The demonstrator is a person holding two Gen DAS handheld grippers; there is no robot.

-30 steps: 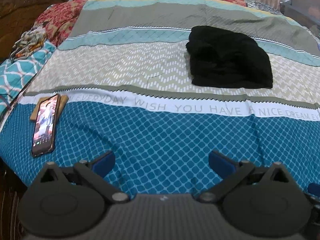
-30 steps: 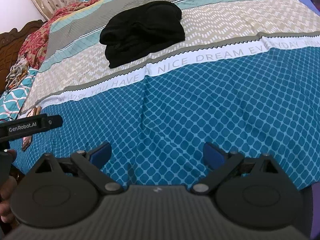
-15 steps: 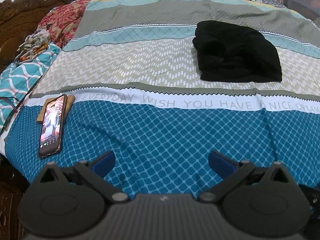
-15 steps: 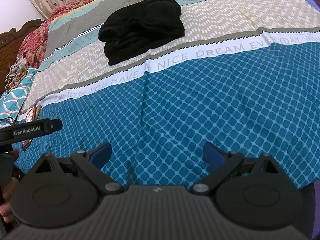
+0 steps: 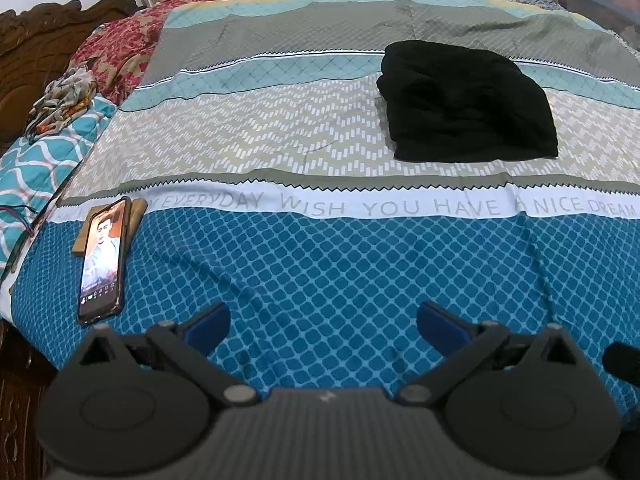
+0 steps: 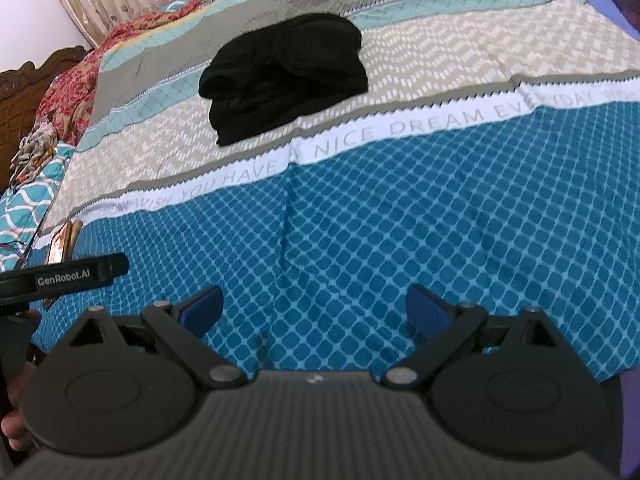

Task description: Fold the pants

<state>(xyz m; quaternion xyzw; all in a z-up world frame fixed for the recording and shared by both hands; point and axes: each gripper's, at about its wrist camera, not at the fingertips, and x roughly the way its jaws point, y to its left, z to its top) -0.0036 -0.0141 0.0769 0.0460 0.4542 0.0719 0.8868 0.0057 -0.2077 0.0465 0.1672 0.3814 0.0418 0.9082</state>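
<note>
Patterned bedding covers the bed [image 5: 320, 272]; black pants [image 5: 468, 100] lie far off in a compact folded bundle, so folding looks essentially done. Left tool [image 5: 323, 320] and right tool [image 6: 314, 307] hang apart, empty, over the near edge.

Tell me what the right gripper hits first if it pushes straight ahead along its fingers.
Most likely the blue diamond-patterned bedsheet: the open right gripper tilts down at the bed, with nothing between its fingers. The crumpled black pants lie farther on and slightly left, so it would probably not reach them first, though depth is unclear.
</note>
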